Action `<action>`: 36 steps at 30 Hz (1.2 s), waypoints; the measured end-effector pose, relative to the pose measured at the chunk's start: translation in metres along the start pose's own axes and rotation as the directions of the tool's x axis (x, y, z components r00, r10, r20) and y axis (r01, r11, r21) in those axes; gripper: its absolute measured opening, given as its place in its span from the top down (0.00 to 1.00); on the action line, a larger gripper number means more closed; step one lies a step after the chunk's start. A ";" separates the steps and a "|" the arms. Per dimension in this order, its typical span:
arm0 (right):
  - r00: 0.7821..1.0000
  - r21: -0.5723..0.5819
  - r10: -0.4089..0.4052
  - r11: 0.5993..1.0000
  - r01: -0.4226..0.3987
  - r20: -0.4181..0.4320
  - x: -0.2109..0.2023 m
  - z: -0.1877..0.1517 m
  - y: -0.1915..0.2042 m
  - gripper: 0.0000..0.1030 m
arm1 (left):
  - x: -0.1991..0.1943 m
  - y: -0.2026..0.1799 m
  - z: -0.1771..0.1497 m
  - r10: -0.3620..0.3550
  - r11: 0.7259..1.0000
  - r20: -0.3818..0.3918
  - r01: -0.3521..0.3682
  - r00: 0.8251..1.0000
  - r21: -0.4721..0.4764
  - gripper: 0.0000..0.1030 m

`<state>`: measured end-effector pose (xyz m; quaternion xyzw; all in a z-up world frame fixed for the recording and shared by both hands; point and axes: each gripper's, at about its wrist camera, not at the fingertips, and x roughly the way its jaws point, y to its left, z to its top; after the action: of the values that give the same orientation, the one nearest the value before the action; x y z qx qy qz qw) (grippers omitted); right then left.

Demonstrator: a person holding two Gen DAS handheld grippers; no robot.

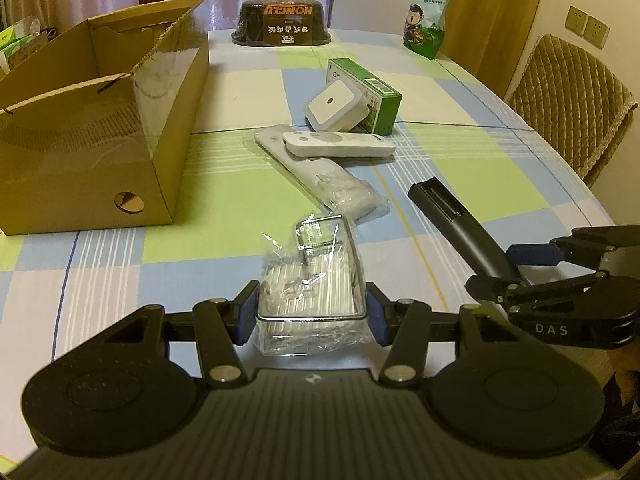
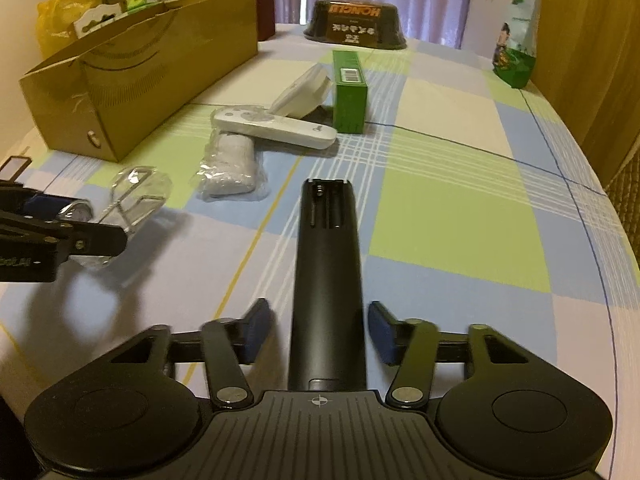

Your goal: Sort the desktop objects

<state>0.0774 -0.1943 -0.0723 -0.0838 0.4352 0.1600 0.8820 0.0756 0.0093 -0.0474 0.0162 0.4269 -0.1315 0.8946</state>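
On tablecloth: cardboard box (image 1: pixel 92 120) empty; left tongs (image 1: pixel 312 312) clamp wire rack (image 1: pixel 316 276); right tongs (image 2: pixel 320 332) apart around black remote (image 2: pixel 326 264).

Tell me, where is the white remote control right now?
The white remote lies mid-table on the checked cloth, its far end propped on a plastic-wrapped white remote, just in front of the white plug-in device and green box, right of the cardboard box.

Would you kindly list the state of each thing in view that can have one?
Cardboard box: open, flaps up.
Black remote: battery bay uncovered, between the right gripper pads, gaps both sides.
Bagged wire rack: clamped by the left gripper.
White remote: lying across a bagged remote.
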 end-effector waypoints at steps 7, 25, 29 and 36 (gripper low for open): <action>1.000 0.024 0.005 1.000 -0.005 -0.001 -0.003 0.001 -0.002 0.63 | -0.002 -0.002 0.000 -0.002 1.000 0.000 0.002 1.000 0.007 0.52; 0.998 0.096 0.010 0.995 -0.017 0.066 -0.042 0.010 -0.004 0.64 | -0.022 -0.011 0.002 -0.019 1.000 0.033 0.018 0.999 0.026 0.52; 0.996 0.097 0.005 0.995 -0.014 0.092 -0.050 0.012 -0.004 0.65 | -0.025 -0.012 0.003 -0.024 0.999 0.040 0.023 0.999 0.026 0.52; 0.994 0.063 -0.030 0.998 0.023 0.106 -0.056 0.022 0.001 1.00 | -0.028 -0.013 0.006 -0.030 0.999 0.051 0.029 0.998 0.024 0.52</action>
<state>0.0618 -0.1992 -0.0148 -0.0538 0.3909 0.1392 0.9082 0.0603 0.0026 -0.0205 0.0171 0.4023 -0.1501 0.9029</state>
